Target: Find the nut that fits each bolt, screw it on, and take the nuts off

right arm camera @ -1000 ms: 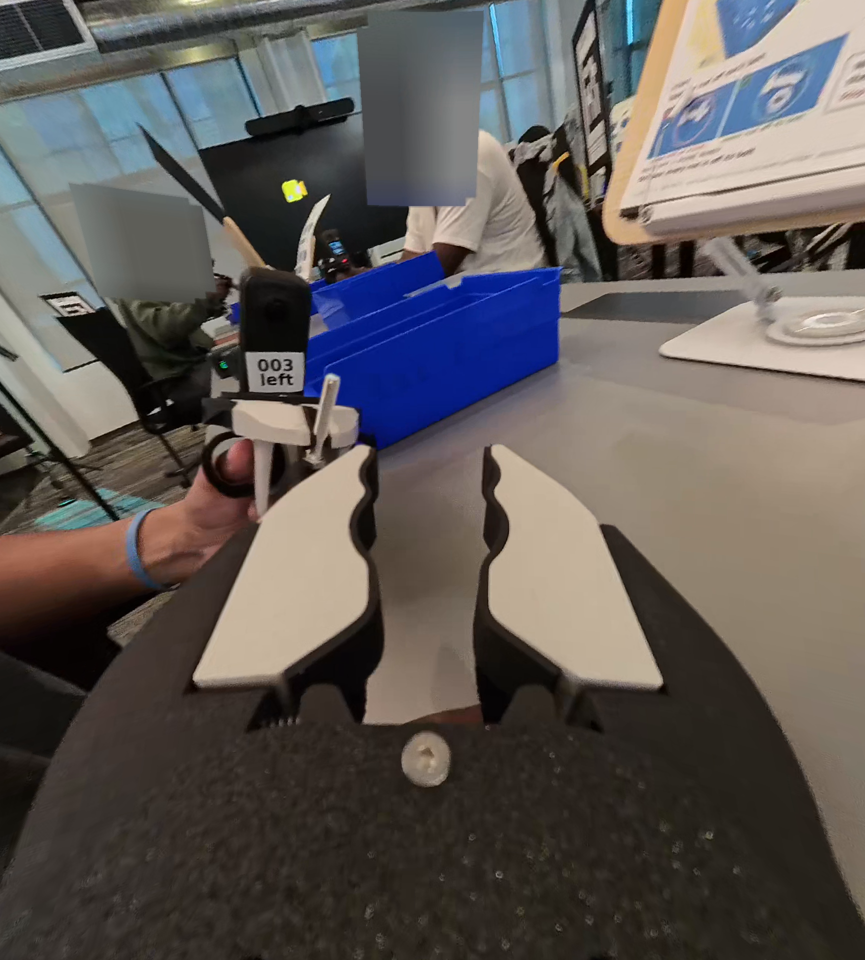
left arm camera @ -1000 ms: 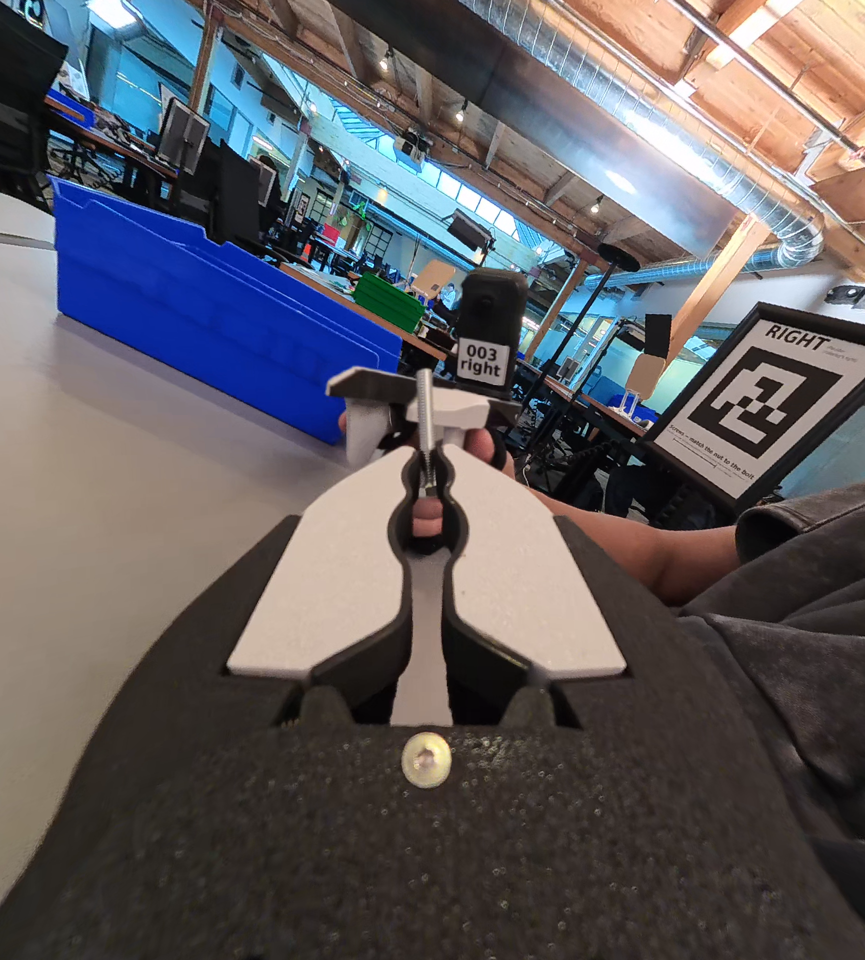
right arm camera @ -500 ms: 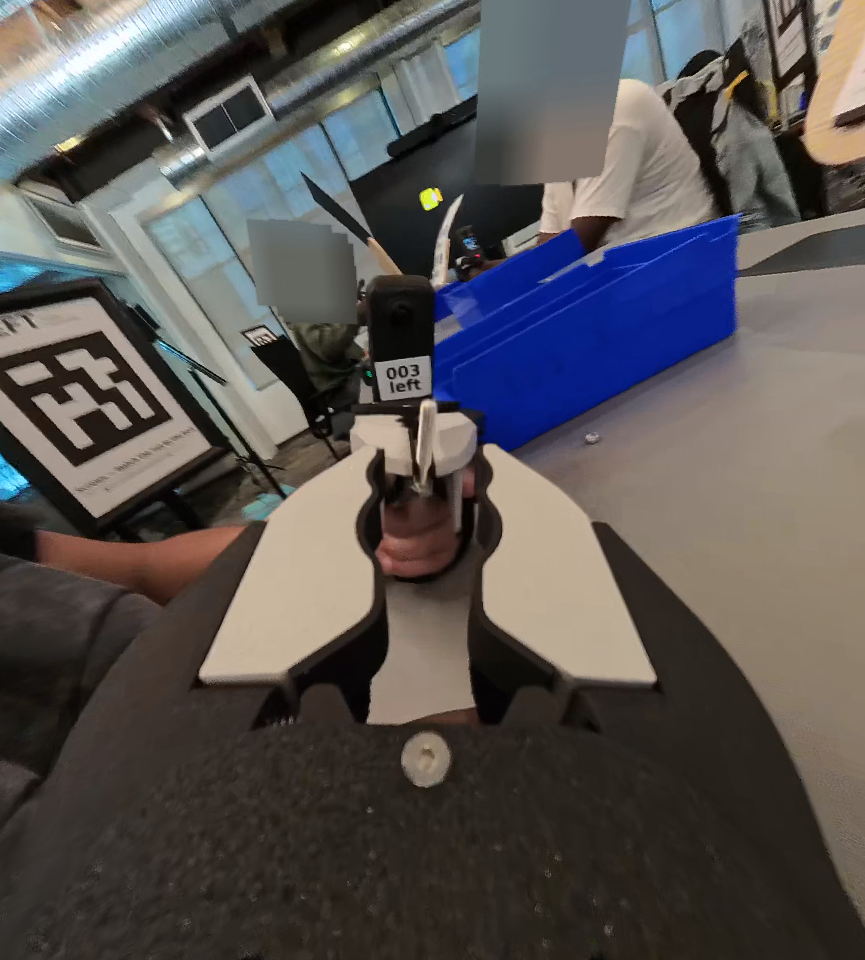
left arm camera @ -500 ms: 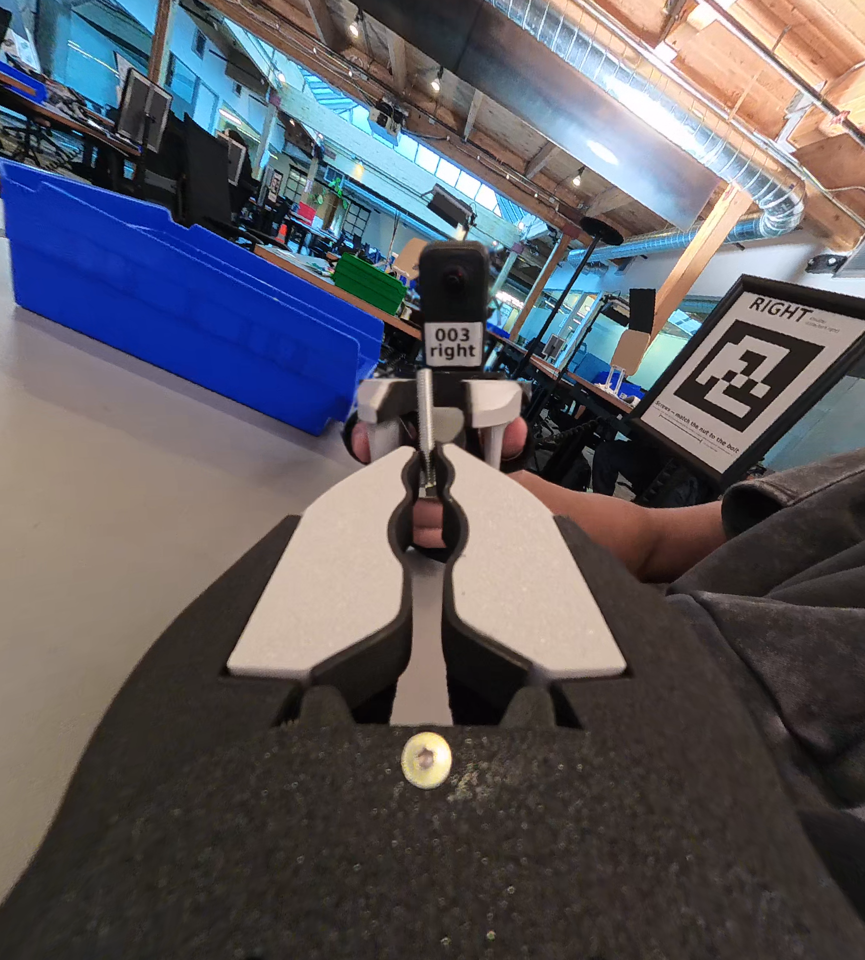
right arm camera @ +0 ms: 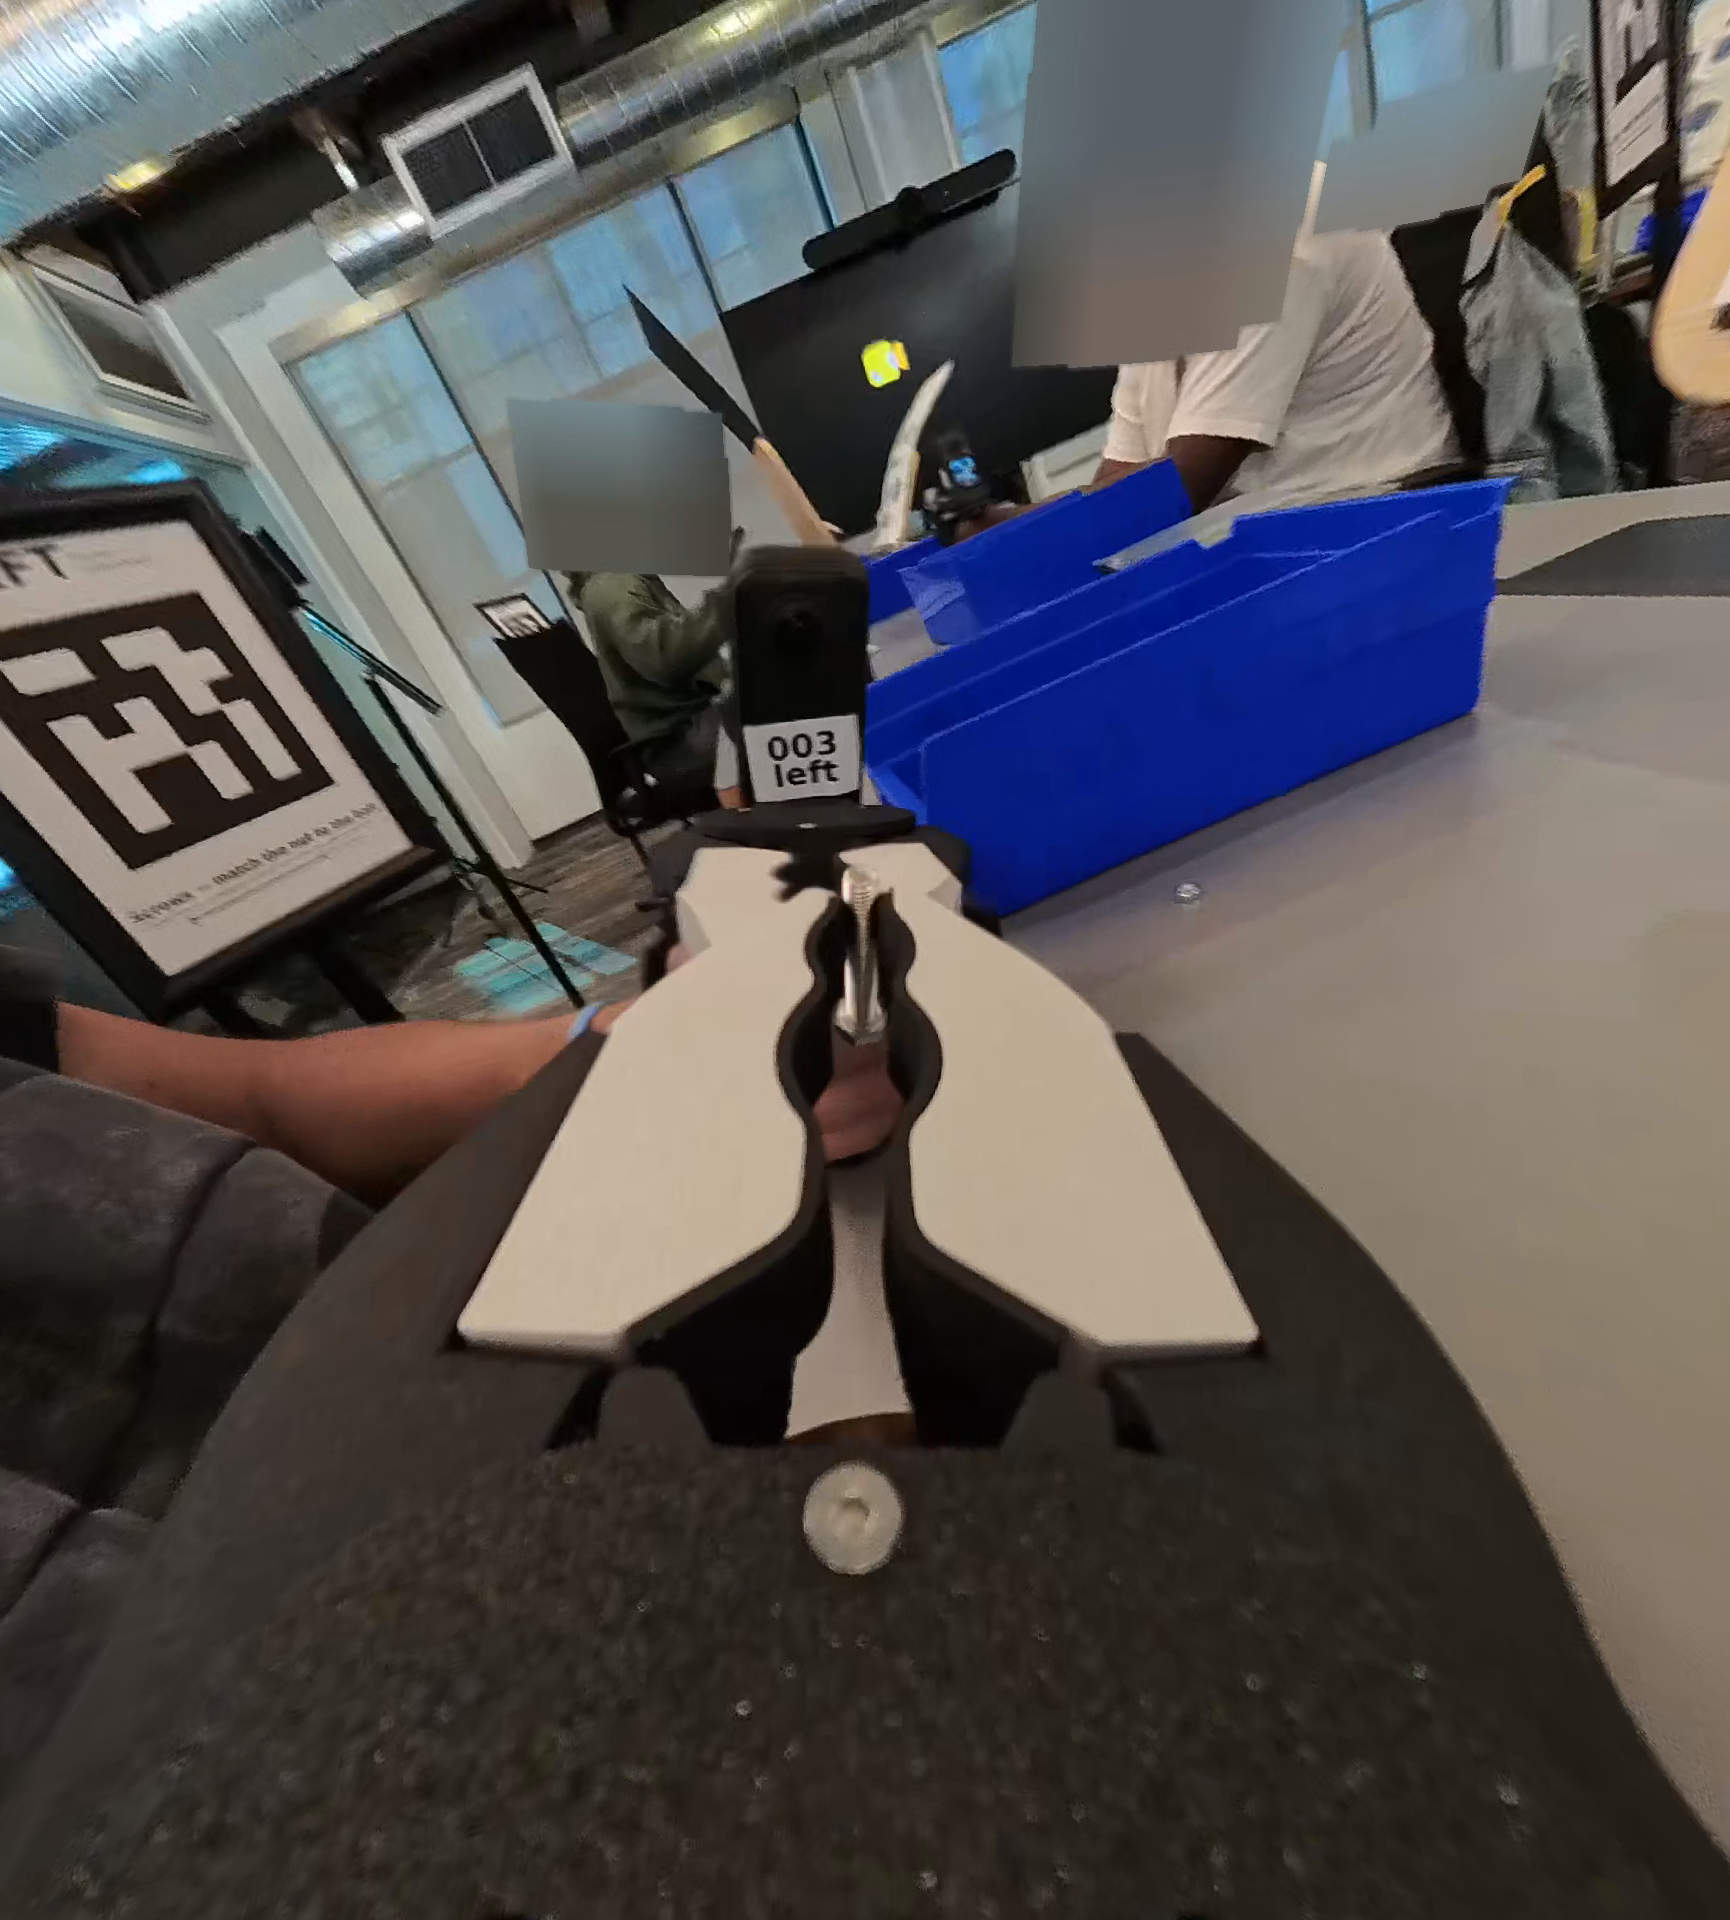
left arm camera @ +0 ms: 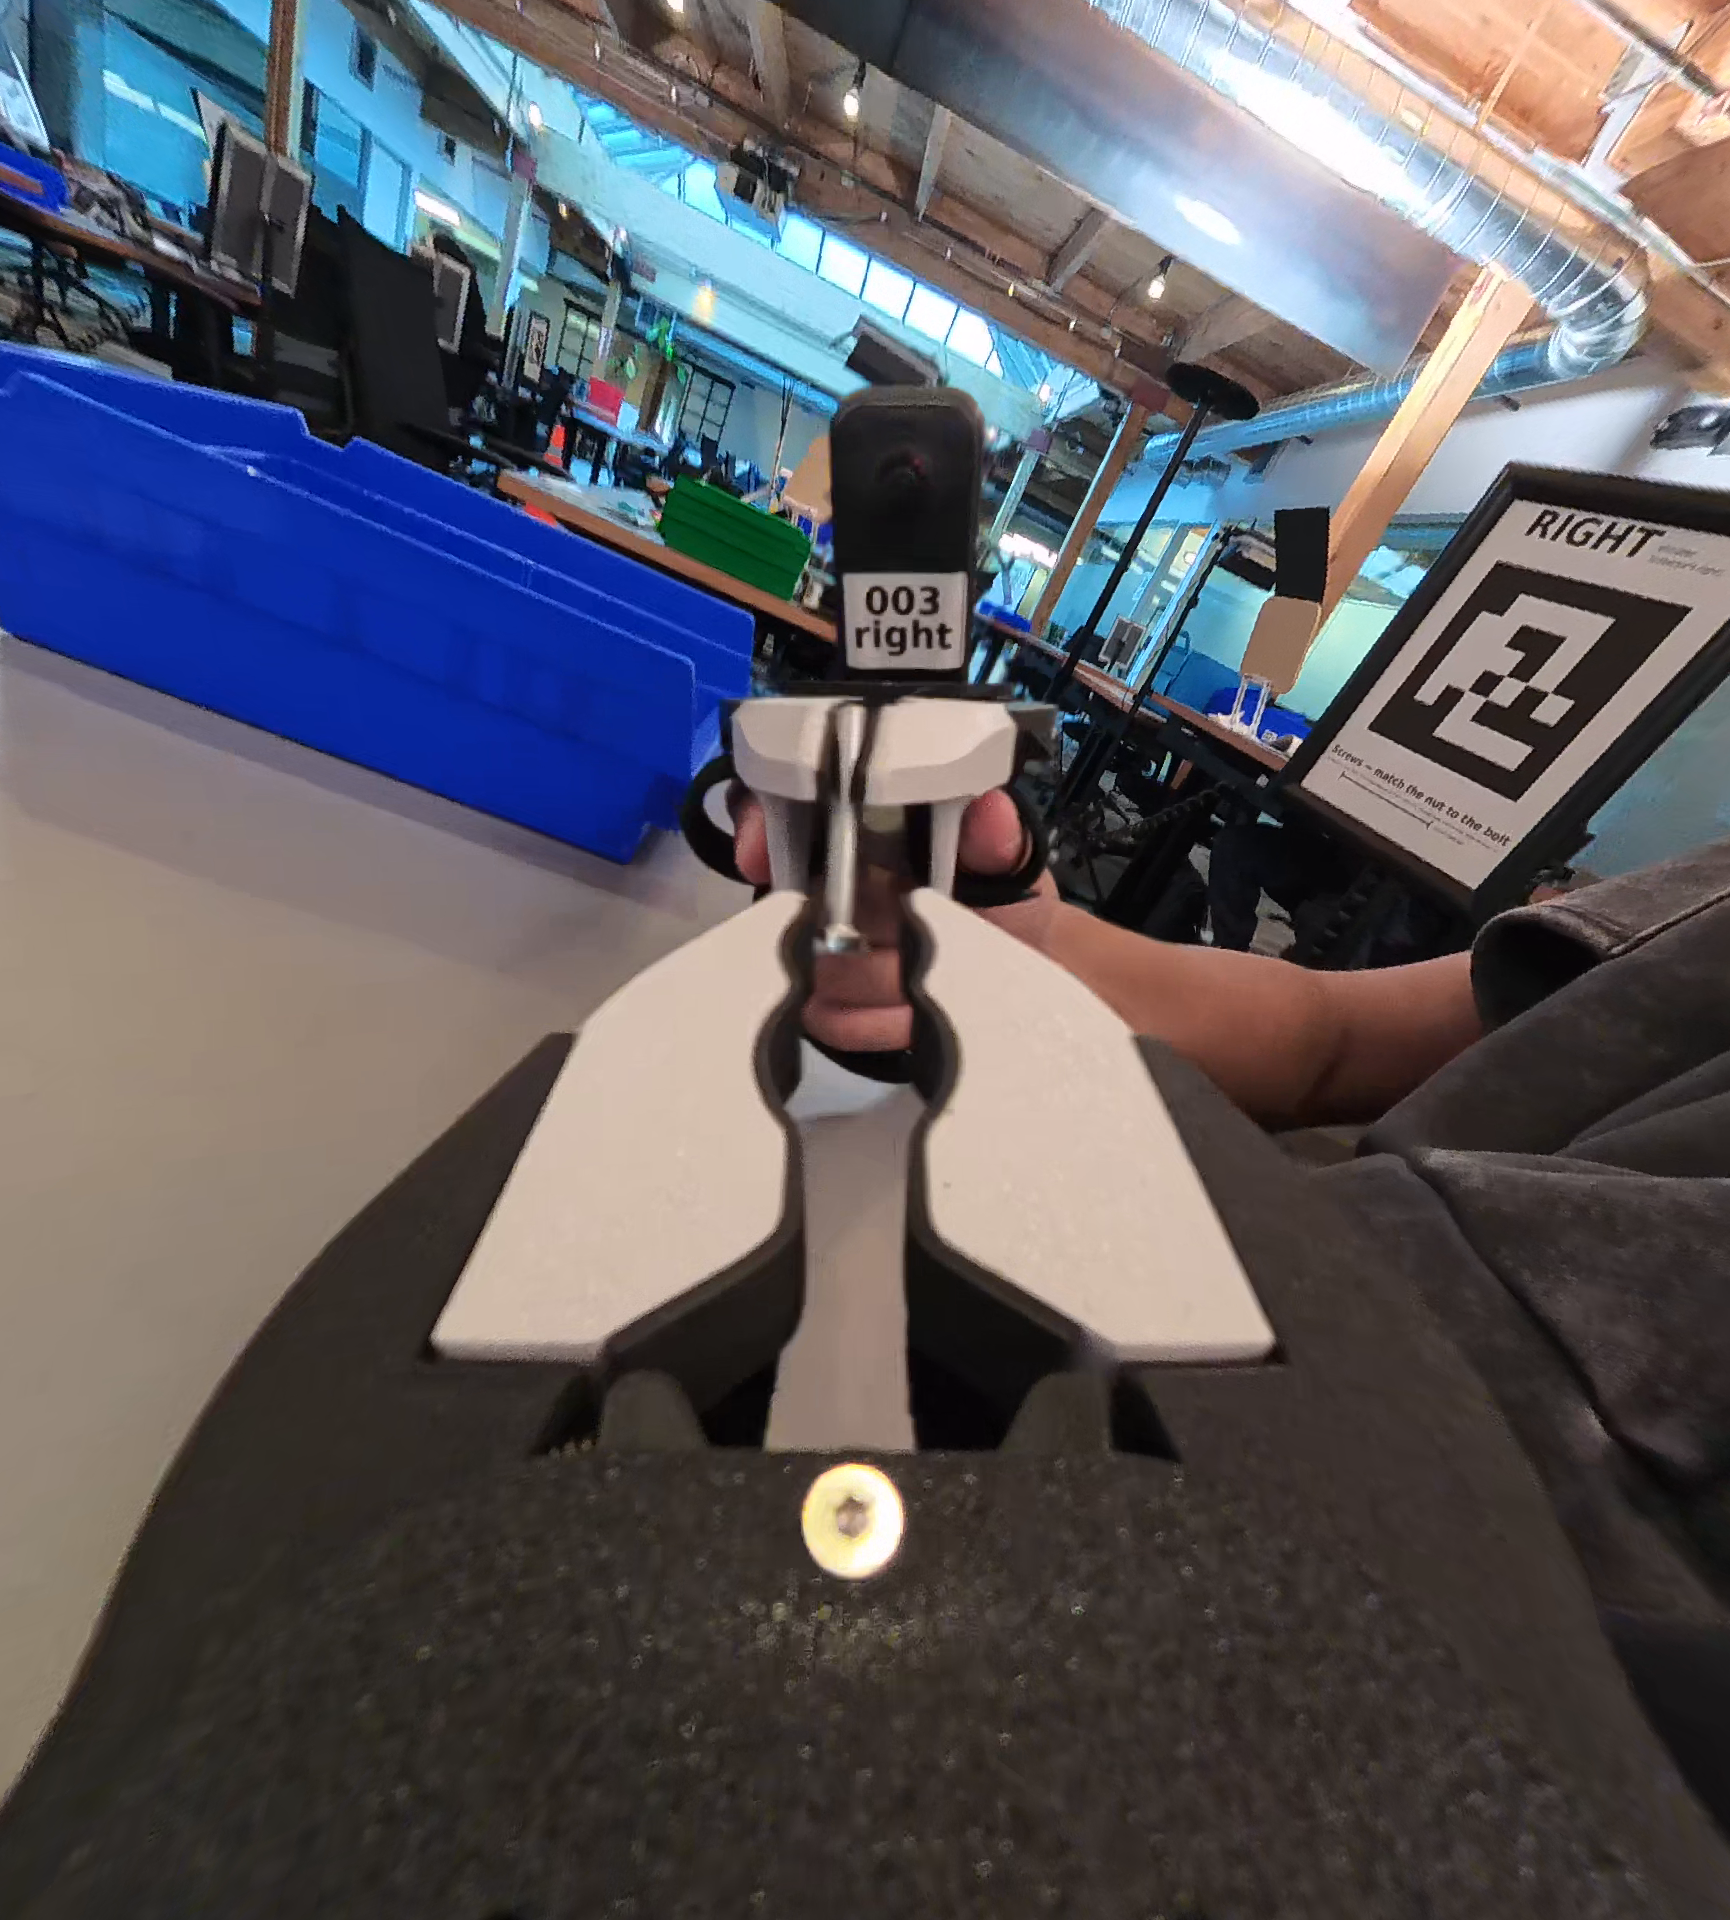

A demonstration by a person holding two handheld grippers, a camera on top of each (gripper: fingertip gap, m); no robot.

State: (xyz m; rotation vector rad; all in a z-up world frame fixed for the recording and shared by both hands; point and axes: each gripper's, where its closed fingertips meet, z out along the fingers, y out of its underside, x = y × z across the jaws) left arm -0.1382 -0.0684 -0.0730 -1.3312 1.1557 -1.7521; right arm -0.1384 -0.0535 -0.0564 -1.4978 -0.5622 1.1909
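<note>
A silver bolt (left arm camera: 845, 831) stands upright between my two grippers, hex head at the bottom. In the right wrist view my right gripper (right arm camera: 856, 914) is shut on the bolt (right arm camera: 859, 966). It also shows facing me in the left wrist view (left arm camera: 856, 748), pinching the bolt's upper shank. My left gripper (left arm camera: 853, 914) is open, its fingers a little apart on either side of the bolt head, and it holds nothing. It shows beyond the bolt in the right wrist view (right arm camera: 819, 883). A small loose nut (right arm camera: 1188, 891) lies on the grey table (right arm camera: 1463, 1039) by the bin.
A long blue bin (left arm camera: 321, 623) stands on the table behind the grippers, also in the right wrist view (right arm camera: 1204, 727). Framed marker signs stand off the table edge (left arm camera: 1526, 675) (right arm camera: 134, 727). The operator's forearms (left arm camera: 1235, 1018) reach in. People sit at a far table.
My right gripper swung round to face the left one and closed on the bolt. My left gripper, which held the bolt, has opened.
</note>
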